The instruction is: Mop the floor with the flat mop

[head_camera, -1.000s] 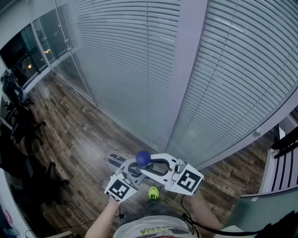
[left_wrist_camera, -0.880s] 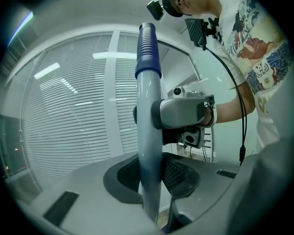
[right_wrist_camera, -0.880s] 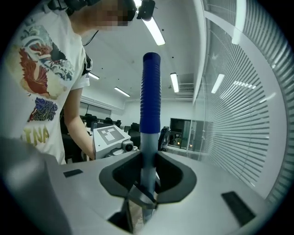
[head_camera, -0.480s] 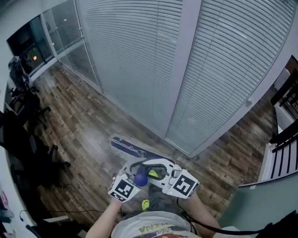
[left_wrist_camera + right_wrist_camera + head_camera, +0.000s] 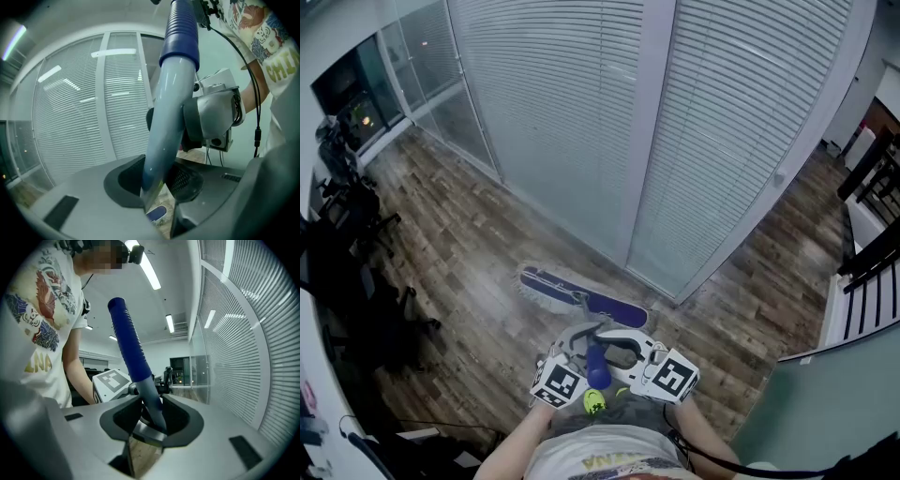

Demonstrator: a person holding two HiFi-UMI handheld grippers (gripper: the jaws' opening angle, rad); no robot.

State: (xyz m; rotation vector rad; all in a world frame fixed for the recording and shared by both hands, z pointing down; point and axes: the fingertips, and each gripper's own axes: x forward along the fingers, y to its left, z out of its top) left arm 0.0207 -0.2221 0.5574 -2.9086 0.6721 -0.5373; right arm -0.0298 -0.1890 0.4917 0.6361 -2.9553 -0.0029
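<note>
The flat mop's purple head (image 5: 581, 298) lies on the wood floor near the glass wall. Its pole rises to the blue grip (image 5: 597, 366) in front of the person's body. My left gripper (image 5: 574, 345) is shut on the pale blue pole (image 5: 161, 136), which runs up between its jaws. My right gripper (image 5: 630, 345) grips the same pole (image 5: 152, 404) just under the blue grip (image 5: 127, 345); its jaws have just been opening a little, with the pole still pressed between them. The left gripper view also shows the right gripper (image 5: 213, 117) facing it.
A glass wall with shut blinds (image 5: 581, 122) and a pale post (image 5: 642, 141) runs across ahead. Dark office chairs (image 5: 356, 234) stand at the left. A dark railing (image 5: 867, 253) is at the right. The person's yellow-green shoe (image 5: 594, 401) is under the grippers.
Both grippers have drawn back toward the person's body with the pole. The mop head, half hidden under them before, now lies in full view ahead.
</note>
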